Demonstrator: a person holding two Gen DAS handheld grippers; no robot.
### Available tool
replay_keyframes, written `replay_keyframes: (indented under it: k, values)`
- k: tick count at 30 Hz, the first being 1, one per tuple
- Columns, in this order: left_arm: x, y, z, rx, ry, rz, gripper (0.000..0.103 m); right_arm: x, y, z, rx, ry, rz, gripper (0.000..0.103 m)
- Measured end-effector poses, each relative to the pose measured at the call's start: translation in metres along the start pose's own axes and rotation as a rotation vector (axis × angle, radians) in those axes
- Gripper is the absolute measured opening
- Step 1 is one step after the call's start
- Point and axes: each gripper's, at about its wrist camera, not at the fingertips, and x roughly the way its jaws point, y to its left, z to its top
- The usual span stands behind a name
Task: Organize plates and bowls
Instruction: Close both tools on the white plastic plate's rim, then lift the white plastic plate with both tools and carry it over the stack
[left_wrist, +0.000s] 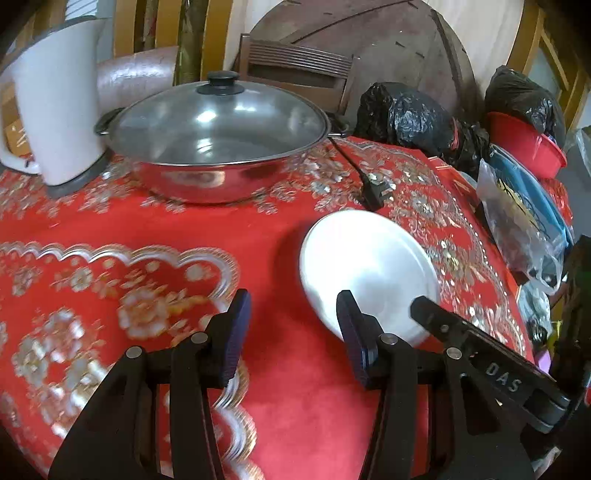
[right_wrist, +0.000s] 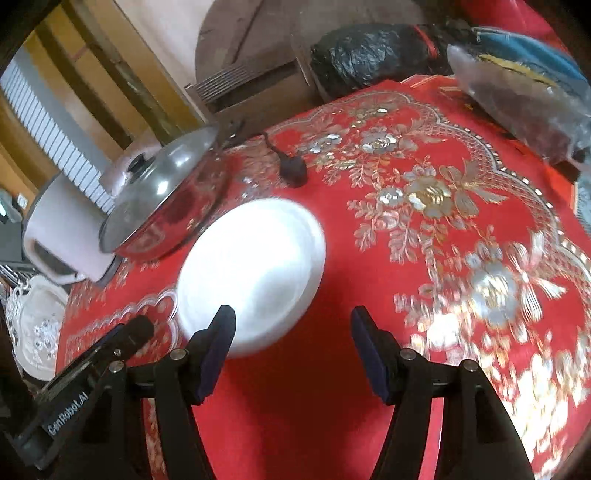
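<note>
Looking along the left wrist view first
Left gripper (left_wrist: 293, 332): jaws stand apart with nothing between them, only the red and gold patterned tablecloth (left_wrist: 110, 229) below.
White round plate (left_wrist: 365, 266): lies flat on the cloth, ahead and off to the right of the gap; its near edge passes behind the right-hand fingertip (left_wrist: 349, 317), contact not clear.
Other gripper's finger (left_wrist: 428, 310): reaches in from the right over the plate's near right rim.
Steel lidded pan (left_wrist: 218, 147): farther ahead, well apart from the fingers.

Turning to the right wrist view
Right gripper (right_wrist: 293, 332): jaws also spread, empty, bare cloth between them.
White round plate (right_wrist: 251, 273): ahead and to the left of the gap; the left-hand fingertip (right_wrist: 221, 328) overlaps its near rim.
Left gripper's tip (right_wrist: 136, 328): just left of the plate.

Judgement
Axis: round, so no long axis; the rim is the only hold.
Nearer hand: neither clearly; the plate sits between both, each must shift inward toward it.
</note>
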Motion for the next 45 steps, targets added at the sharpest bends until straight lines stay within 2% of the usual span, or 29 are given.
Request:
replay_keyframes:
  k: [6,8,9,10,12,13,16,21,28,38,45]
  values:
    - [0.036,-0.007,0.003,0.013,0.058,0.047,0.048,0.028,-0.006,0.013,-0.021,0.017,0.025,0.064]
    - [0.047,-0.002,0.000,-0.012,0.103,0.064,0.047,0.032,-0.005,0.013,-0.054,0.021,0.006,0.054]
    - [0.053,0.000,-0.002,-0.026,0.128,0.046,0.044,0.035,-0.005,0.012,-0.072,0.029,-0.004,0.041]
    - [0.055,0.002,-0.003,-0.035,0.136,0.020,0.038,0.037,-0.004,0.010,-0.085,0.037,-0.013,0.037]
    - [0.052,-0.001,-0.004,-0.023,0.133,0.020,0.029,0.035,-0.001,0.008,-0.123,0.032,-0.029,0.032]
    - [0.049,-0.002,-0.004,-0.014,0.140,0.022,0.019,0.033,0.003,0.006,-0.143,0.044,-0.024,0.028]
    - [0.037,0.000,-0.006,-0.002,0.141,0.029,0.019,0.030,0.014,-0.002,-0.181,0.068,-0.010,0.024]
    - [0.009,0.020,-0.022,-0.010,0.163,0.027,0.019,0.010,0.034,-0.025,-0.229,0.087,0.022,0.024]
    - [-0.035,0.064,-0.064,-0.040,0.168,0.054,0.019,-0.013,0.071,-0.069,-0.305,0.114,0.082,0.024]
    - [-0.107,0.138,-0.127,-0.121,0.148,0.126,0.019,-0.031,0.134,-0.147,-0.450,0.175,0.164,0.024]
    - [-0.149,0.178,-0.164,-0.172,0.123,0.157,0.019,-0.040,0.169,-0.188,-0.518,0.205,0.217,0.025]
